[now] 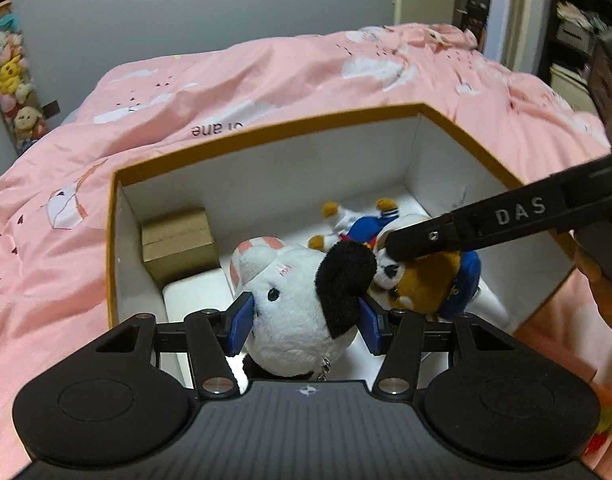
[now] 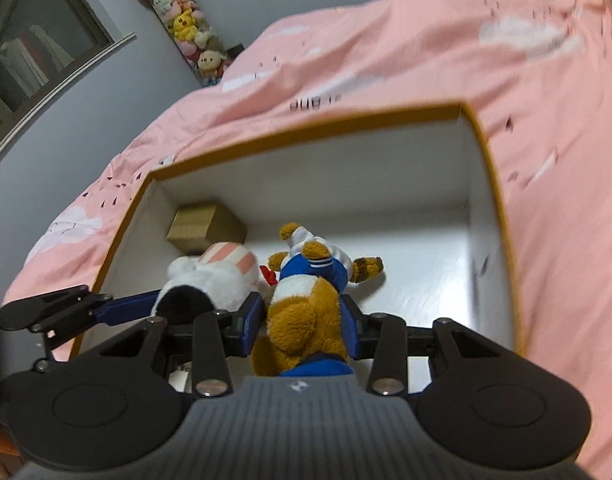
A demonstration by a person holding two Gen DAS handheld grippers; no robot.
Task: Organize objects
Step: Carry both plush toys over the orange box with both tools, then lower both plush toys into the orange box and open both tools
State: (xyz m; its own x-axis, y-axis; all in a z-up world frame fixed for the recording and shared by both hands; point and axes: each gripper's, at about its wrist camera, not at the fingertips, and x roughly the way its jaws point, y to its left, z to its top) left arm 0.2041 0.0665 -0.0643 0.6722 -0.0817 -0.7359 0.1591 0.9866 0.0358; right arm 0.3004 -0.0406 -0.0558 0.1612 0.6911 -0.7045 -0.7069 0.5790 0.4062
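An open box with an orange rim (image 1: 265, 132) and white inside sits on the bed. My left gripper (image 1: 306, 320) is shut on a white plush with one black ear (image 1: 297, 304), held just inside the box's near side. My right gripper (image 2: 301, 320) is shut on a brown plush in blue clothes (image 2: 306, 316), right beside the white plush (image 2: 221, 276). In the left wrist view one finger of the right gripper (image 1: 486, 220) reaches in over the brown plush (image 1: 430, 280). A third plush in a blue and white sailor outfit (image 1: 358, 224) lies on the box floor.
A small cardboard box (image 1: 177, 240) stands in the big box's far left corner. The pink duvet (image 1: 265, 72) surrounds the box on all sides. A hanging column of plush toys (image 2: 185, 24) lines the wall past the bed. A door and shelves (image 1: 574, 28) stand at the right.
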